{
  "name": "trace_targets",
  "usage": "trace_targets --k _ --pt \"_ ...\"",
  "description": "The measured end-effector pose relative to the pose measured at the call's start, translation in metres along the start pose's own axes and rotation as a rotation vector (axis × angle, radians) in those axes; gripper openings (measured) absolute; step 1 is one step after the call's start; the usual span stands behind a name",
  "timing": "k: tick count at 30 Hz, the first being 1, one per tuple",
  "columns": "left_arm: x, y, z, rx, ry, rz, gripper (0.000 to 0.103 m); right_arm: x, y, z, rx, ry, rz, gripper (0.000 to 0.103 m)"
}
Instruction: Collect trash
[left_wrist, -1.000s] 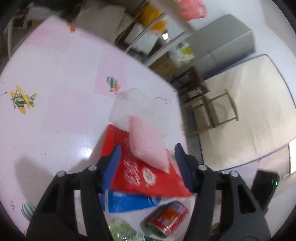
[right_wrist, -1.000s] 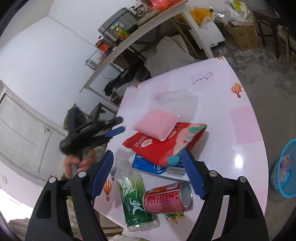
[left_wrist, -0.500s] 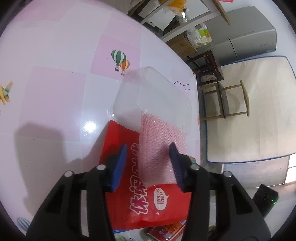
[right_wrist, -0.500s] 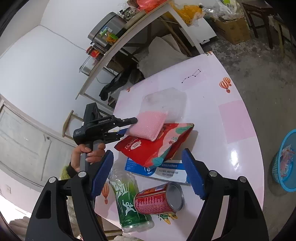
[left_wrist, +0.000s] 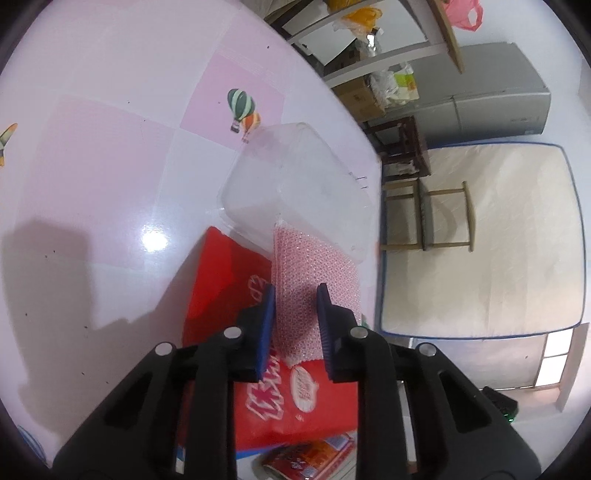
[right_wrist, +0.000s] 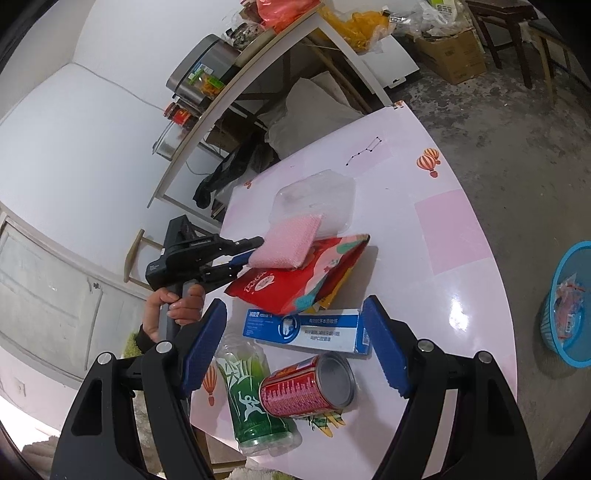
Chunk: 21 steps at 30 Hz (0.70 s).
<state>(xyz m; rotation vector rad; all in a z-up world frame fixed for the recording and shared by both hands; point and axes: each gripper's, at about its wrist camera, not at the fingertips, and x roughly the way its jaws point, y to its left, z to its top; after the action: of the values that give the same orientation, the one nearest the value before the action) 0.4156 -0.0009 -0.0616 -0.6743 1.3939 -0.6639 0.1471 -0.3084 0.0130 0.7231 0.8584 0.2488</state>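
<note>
A grey fridge (left_wrist: 495, 92) stands beside cluttered shelves (left_wrist: 373, 55).

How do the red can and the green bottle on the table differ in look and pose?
The red can is opaque metal with its silver end showing; the green bottle is clear plastic with a green label. The can is shorter, the bottle longer. The can points across the table, the bottle points toward its near edge. Both lie on their sides, next to each other, below the open right tongs.

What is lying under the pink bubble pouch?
The pink bubble pouch rests on the red snack bag, its far end over the clear plastic box. What the bag covers beneath is hidden.
</note>
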Motion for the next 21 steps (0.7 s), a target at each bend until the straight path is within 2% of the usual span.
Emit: trace_targets --k 6,12,16,21 --pt "-0.029 -0.013 -0.008 0.008 -0.065 -0.079 0.019 -0.008 -0.001 -0.004 0.000 -0.014 0.002 0.074" --pt "-0.089 -0.025 -0.038 0.068 -0.155 -0.197 0.019 -0.015 0.002 -0.007 -0.008 -0.021 0.004 0.074" --pt "-0.150 -0.018 -0.084 0.164 -0.216 -0.222 0.019 -0.020 0.003 -0.009 -0.019 -0.027 0.003 0.074" --pt "-0.212 0.016 -0.157 0.241 -0.261 -0.164 0.019 -0.017 0.003 -0.014 -0.023 -0.012 0.006 0.074"
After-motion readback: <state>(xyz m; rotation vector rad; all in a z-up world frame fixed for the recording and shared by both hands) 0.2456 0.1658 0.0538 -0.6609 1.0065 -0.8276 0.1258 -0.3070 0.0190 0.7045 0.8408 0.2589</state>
